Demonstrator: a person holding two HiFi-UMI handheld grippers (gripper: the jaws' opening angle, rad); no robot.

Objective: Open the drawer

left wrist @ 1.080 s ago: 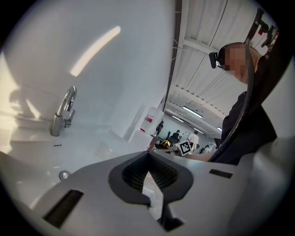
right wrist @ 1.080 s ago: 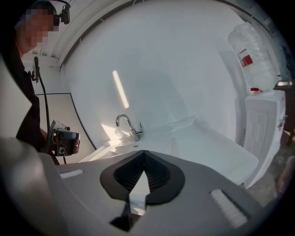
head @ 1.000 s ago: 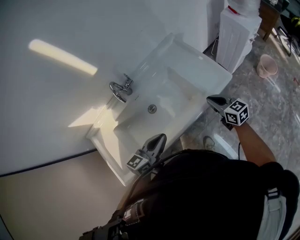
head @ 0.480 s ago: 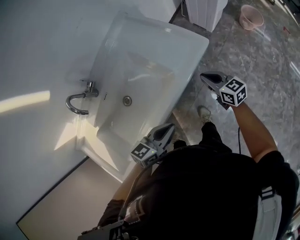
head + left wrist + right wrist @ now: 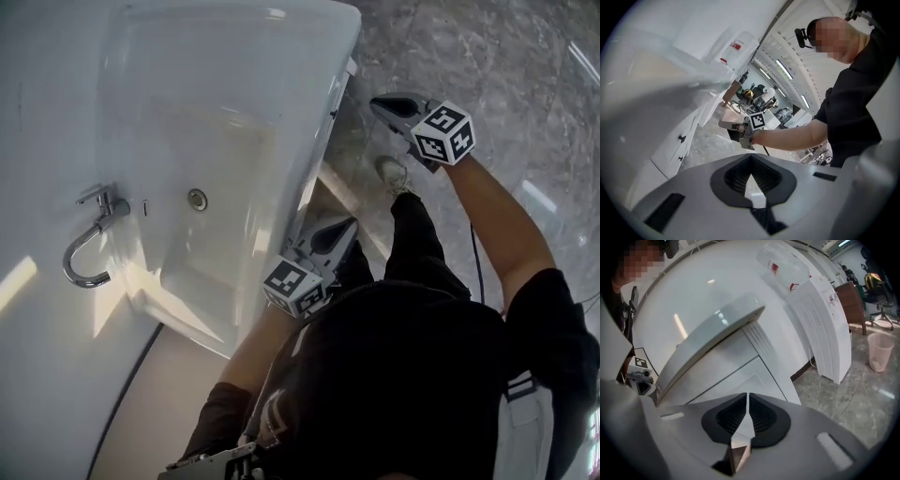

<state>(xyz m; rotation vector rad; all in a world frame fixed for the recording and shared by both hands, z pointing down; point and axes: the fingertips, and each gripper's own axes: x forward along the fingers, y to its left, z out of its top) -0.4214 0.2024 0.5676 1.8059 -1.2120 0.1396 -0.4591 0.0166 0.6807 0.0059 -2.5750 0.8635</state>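
Note:
The drawers are in the white vanity cabinet [image 5: 731, 363] under the basin [image 5: 225, 112]. In the left gripper view, the drawer fronts [image 5: 670, 150] carry small black handles [image 5: 682, 138]. My left gripper [image 5: 349, 225] is shut and empty, held below the basin's front edge and close to the cabinet. My right gripper [image 5: 377, 101] is also shut and empty, out in front of the basin's right corner over the floor. Each gripper shows in the other's view: the right gripper [image 5: 723, 124] and the left gripper [image 5: 640, 375]. Neither touches the cabinet.
A chrome tap [image 5: 86, 246] stands at the basin's back. A tall white appliance [image 5: 825, 319] is to the cabinet's right, with a pink bin [image 5: 880, 351] on the grey marble floor [image 5: 487, 56]. My legs and a shoe [image 5: 394, 173] are below the grippers.
Both grippers have dropped from the basin's rim level to in front of the cabinet. The head view has tilted further down, so the basin has slid up and left.

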